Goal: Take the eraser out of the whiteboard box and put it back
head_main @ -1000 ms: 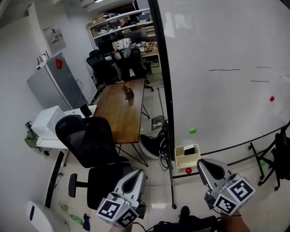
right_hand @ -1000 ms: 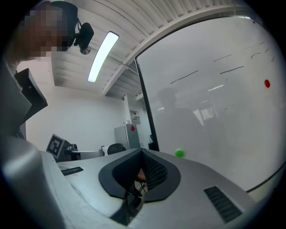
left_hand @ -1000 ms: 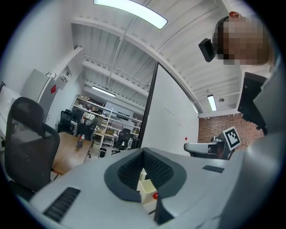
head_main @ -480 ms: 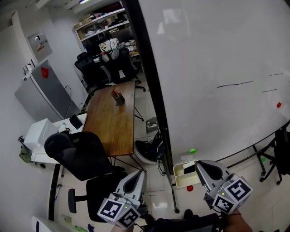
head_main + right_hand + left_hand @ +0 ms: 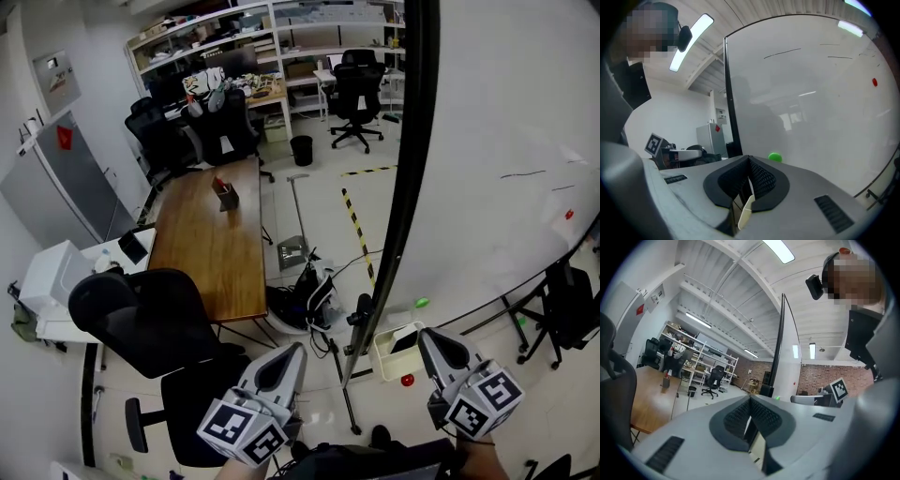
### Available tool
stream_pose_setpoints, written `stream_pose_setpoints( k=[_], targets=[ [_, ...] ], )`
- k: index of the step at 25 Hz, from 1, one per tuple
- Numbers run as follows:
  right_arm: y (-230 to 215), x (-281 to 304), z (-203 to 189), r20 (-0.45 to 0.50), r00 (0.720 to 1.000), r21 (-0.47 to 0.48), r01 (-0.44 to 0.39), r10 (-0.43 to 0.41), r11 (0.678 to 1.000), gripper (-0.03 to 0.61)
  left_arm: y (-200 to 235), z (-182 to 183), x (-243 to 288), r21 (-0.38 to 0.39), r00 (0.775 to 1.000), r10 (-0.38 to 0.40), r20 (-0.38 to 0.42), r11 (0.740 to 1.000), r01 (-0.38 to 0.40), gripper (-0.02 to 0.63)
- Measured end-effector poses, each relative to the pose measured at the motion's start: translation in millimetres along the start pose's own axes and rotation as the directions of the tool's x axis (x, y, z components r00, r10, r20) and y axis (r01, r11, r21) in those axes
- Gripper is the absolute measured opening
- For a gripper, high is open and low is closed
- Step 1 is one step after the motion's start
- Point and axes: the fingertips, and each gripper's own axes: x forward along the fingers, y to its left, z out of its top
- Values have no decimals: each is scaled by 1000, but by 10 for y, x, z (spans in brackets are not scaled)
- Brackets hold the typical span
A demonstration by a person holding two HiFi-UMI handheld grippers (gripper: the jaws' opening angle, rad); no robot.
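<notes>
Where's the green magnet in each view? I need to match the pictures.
Head view: magnet low on the board, above the box.
Left gripper view: magnet, a tiny dot beside the frame's foot.
Right gripper view: magnet at centre, just above the jaws.
Shared landmark: the board's black frame.

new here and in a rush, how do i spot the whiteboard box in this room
Find the large white whiteboard with the black frame on the right. At the foot of its black edge sits a small cream open-topped box with a dark eraser inside. It lies between a round green magnet above and a round red magnet below.
</notes>
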Motion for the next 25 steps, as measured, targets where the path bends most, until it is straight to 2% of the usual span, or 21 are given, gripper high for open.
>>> stream_pose_setpoints(
  k=[6, 18, 20, 25],
  targets=[
    [165, -4, 5, 4, 999, -24, 42, -42, 999, 24, 30, 42, -186, -3, 1000, -24, 13, 1000, 24, 26],
    [202, 102, 11, -3, 999, -37, 40, -40, 999, 29, 146, 190, -294, 8, 999, 21, 48, 1000, -21, 26],
    [188, 153, 6, -13, 999, -52, 32, -33, 998, 81, 186, 209, -260, 8, 998, 34, 55, 999, -34, 26],
    [158, 213, 6, -24, 999, -75, 29, -31, 997, 143, 240, 298, -216, 12, 995, 57, 80, 998, -58, 26]
  ],
)
